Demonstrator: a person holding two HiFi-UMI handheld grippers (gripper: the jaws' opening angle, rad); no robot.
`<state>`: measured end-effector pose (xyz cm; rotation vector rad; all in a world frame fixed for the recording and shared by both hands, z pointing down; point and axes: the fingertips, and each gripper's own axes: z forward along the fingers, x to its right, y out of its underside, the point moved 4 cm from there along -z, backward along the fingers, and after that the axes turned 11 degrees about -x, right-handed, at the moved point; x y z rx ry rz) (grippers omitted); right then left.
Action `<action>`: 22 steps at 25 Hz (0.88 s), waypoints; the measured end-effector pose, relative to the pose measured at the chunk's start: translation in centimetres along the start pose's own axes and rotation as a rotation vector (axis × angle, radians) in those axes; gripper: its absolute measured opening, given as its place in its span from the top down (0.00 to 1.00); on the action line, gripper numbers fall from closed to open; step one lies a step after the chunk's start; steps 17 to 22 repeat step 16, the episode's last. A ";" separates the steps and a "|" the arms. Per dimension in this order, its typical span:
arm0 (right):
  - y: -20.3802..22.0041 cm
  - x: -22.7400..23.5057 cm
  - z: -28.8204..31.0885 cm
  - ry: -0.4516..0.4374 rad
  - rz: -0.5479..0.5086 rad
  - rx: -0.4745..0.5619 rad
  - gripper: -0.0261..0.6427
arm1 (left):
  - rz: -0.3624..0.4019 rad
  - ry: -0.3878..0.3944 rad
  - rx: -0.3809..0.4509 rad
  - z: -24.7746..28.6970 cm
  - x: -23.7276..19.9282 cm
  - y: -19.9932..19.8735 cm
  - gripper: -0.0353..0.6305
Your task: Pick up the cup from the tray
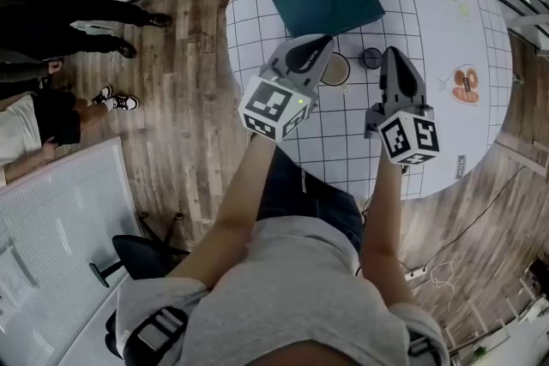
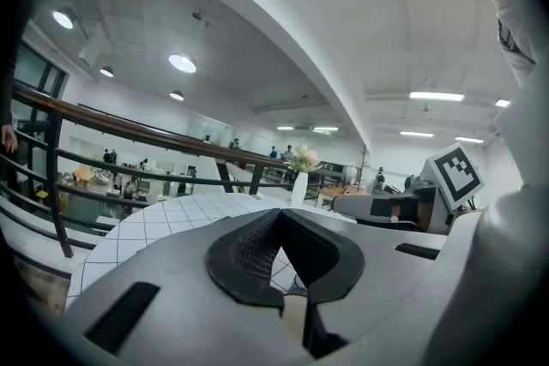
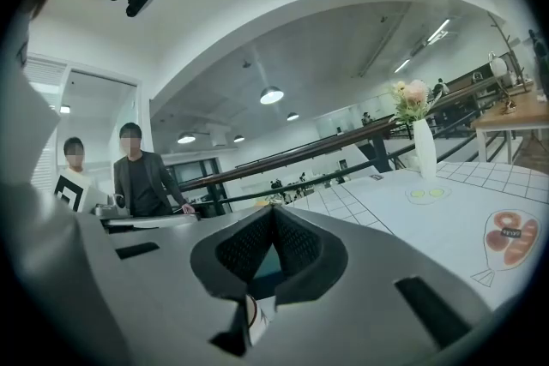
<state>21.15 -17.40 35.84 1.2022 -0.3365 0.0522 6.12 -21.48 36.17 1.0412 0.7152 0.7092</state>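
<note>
Left claw (image 1: 324, 41) and right claw (image 1: 390, 54): both clenched, empty. Cup (image 1: 338, 71) stands between the 2, nearer the left claw.

Pale round cup (image 1: 337, 70), upright on table (image 1: 446, 39), near flat dark-teal tray (image 1: 328, 0)

The person wears a grey short-sleeved T-shirt (image 1: 292, 296) and a dark lower garment (image 1: 304, 193). The left gripper (image 1: 324, 40) and right gripper (image 1: 391, 52) have grey moulded shells and black textured fingers (image 2: 244, 257). Each carries a white cube (image 1: 274, 107) with black square markers.
</note>
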 end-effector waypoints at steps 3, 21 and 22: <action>0.0 0.1 0.0 0.002 0.004 0.003 0.95 | 0.000 0.000 0.001 0.0 0.0 0.0 0.94; 0.3 -0.3 0.0 0.008 -0.007 -0.004 0.95 | -0.002 0.004 0.007 0.3 0.2 -0.3 0.94; 0.3 -0.3 0.0 0.008 -0.007 -0.004 0.95 | -0.002 0.004 0.007 0.3 0.2 -0.3 0.94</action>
